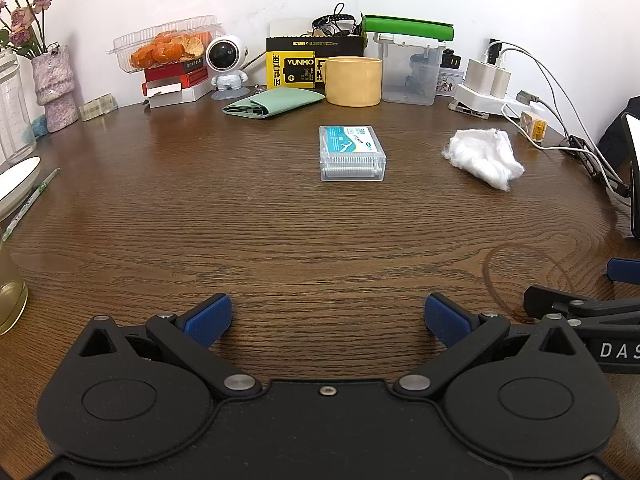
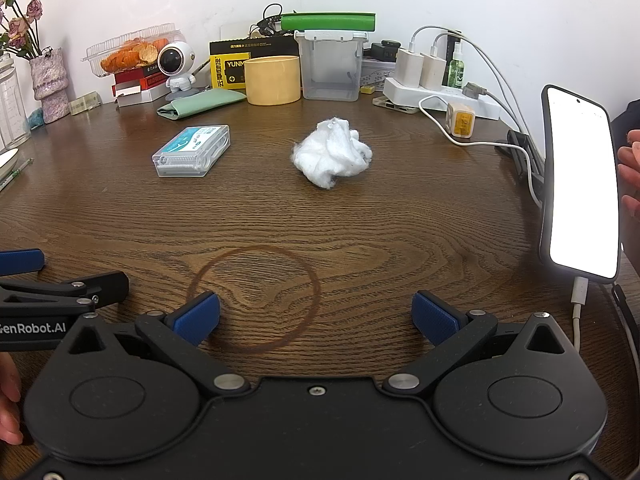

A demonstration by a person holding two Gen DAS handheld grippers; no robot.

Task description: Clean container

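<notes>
Dark wood-grain table (image 2: 360,216). Mid-table: clear floss-pick box (image 2: 192,151), white cotton wad (image 2: 332,153) to its right. Near edge: brown ring stain (image 2: 256,300). Far side: yellow cup (image 2: 272,79), green cloth (image 2: 200,103), clear container (image 2: 330,66).

Dark wooden table (image 2: 360,216): round yellow ceramic pot (image 2: 272,79) at 12 o'clock, lit white-screened phone (image 2: 580,184) at 3, pink speckled vase (image 2: 50,84) at 10.

Black grippers, blue ribbed fingers (image 1: 208,319), silver screws, white "GenRobot.AI" lettering.
</notes>
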